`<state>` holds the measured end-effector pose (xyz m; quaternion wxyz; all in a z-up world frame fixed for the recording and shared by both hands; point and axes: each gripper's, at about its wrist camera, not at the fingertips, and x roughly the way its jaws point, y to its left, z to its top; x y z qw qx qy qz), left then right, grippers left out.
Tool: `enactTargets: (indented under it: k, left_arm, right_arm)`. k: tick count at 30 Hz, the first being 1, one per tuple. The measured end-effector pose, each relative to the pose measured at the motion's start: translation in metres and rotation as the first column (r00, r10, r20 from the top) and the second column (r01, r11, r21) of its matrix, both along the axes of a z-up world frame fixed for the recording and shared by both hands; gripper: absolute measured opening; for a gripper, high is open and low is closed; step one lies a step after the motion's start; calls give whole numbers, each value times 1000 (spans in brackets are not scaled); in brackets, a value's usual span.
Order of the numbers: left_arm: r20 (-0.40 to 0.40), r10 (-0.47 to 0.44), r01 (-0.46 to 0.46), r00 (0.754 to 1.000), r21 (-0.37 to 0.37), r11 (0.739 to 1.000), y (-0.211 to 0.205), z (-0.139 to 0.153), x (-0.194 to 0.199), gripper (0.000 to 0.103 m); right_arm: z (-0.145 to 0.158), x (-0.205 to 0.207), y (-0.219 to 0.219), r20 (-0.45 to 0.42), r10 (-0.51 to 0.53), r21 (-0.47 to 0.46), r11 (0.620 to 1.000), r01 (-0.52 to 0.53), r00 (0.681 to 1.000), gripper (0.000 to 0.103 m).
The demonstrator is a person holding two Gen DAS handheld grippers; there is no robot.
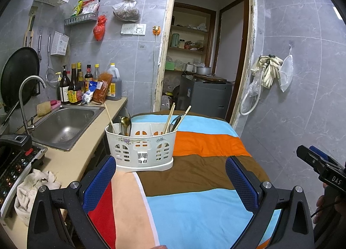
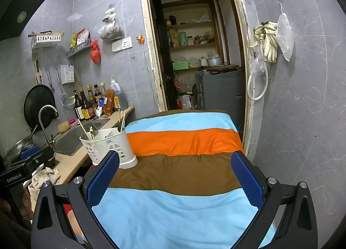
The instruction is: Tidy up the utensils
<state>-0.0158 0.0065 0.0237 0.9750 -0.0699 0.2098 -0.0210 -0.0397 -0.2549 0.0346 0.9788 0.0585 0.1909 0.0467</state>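
- The white plastic utensil caddy, holding wooden chopsticks and a metal spoon, is set at the left edge of the striped cloth-covered table.
- The left gripper is held with fingers apart, empty.
- The right gripper is likewise spread wide, empty.

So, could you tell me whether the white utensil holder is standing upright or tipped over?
Upright: the utensil holder sits flat on the striped cloth, chopsticks poking up.

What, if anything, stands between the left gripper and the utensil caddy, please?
Nothing visible does. The left gripper is open and empty, and the caddy stands directly ahead on the striped cloth, with only bare cloth in between.
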Motion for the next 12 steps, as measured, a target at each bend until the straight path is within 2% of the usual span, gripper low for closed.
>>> enactTargets:
  k: [12]
  left_arm:
    - [-27, 15, -14, 1000, 11, 1000, 9, -2, 6, 102]
  right_arm:
    - [-11, 3, 6, -21, 7, -2, 1000, -7, 1000, 101]
